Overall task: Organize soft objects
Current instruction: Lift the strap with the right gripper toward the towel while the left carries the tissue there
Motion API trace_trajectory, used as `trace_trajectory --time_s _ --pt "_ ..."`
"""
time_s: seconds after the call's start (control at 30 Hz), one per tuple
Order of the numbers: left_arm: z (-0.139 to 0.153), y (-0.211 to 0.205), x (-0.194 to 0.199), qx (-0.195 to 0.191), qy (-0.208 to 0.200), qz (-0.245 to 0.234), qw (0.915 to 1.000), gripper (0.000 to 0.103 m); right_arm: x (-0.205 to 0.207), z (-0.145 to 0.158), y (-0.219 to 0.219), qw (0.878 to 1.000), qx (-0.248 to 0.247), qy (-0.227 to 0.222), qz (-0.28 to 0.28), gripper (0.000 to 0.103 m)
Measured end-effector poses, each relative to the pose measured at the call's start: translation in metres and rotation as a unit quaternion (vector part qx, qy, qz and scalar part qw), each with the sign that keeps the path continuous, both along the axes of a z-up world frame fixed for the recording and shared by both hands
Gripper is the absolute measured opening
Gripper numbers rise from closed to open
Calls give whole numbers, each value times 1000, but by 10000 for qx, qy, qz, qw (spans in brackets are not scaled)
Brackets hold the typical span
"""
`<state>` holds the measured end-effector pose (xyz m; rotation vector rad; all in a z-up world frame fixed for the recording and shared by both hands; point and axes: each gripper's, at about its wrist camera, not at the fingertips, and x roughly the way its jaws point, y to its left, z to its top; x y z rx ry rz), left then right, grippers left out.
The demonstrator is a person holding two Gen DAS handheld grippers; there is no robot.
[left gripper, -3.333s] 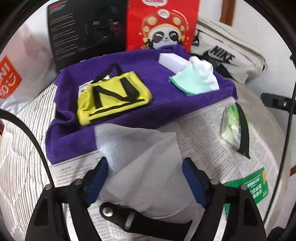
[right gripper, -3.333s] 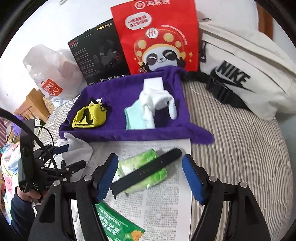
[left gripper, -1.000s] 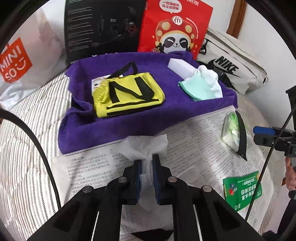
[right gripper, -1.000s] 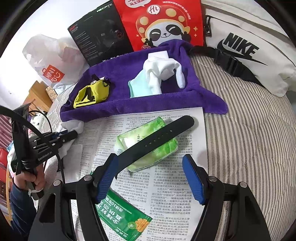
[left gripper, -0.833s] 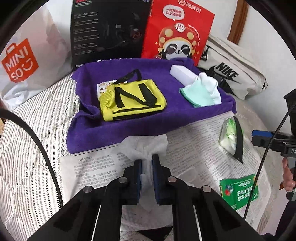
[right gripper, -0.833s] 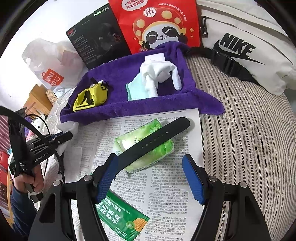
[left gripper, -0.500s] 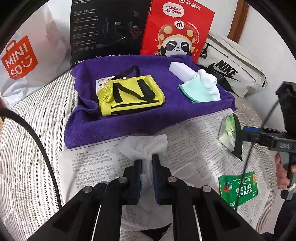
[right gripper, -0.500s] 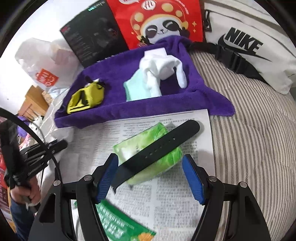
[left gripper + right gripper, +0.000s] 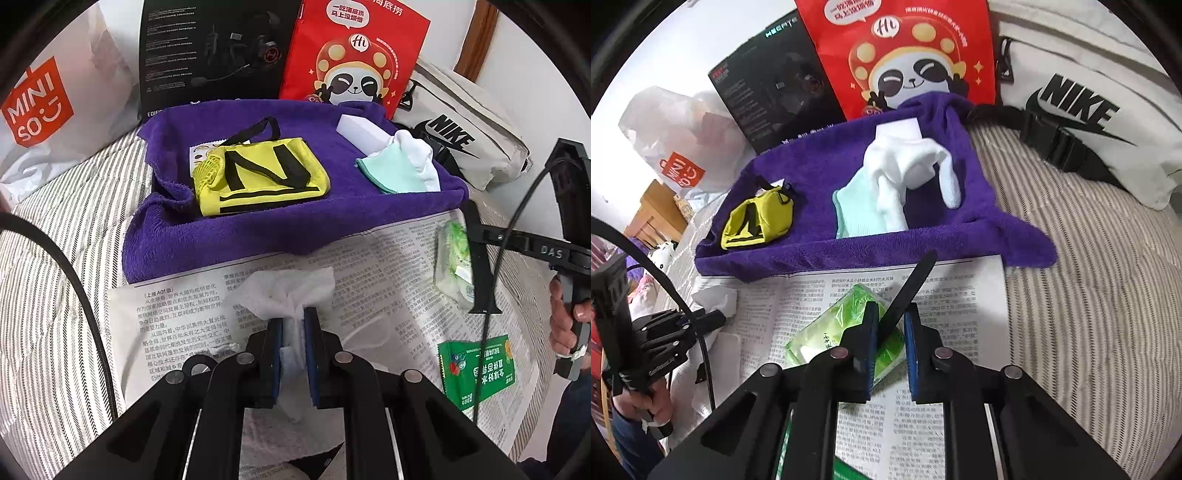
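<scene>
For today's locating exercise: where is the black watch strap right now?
In the right wrist view, the black watch strap is pinched between the right gripper fingers, over the green tissue pack on the newspaper.

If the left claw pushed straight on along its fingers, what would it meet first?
Probably the purple towel's near edge, past the newspaper; the left claw already pinches the white tissue. Depth is uncertain.

left tool [image 9: 293,325]: black | blue pads | silver screws | black cable
</scene>
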<state>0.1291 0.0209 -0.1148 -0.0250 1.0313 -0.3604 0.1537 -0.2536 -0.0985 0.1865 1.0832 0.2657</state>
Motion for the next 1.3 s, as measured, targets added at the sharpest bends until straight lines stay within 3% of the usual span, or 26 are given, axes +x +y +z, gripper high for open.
trace_trajectory --time_s 0.33,0.7,0.8,0.87,1.3 --pt "0 2 0 -3 19 -10 10000 12 -14 17 -34 9992 -347 80 -181 10" --pt "0 -1 1 26 52 -25 10000 13 -7 -21 -25 9977 -228 622 -104 12" --pt "0 -1 2 37 63 -38 10000 13 -7 -21 -22 9980 -249 585 -62 13" --pt "0 -2 2 57 65 -40 10000 12 -7 -18 -22 9987 -147 486 -4 4" --pt "13 8 1 -104 -58 58 9999 12 -8 24 -19 9999 -114 15 25 3"
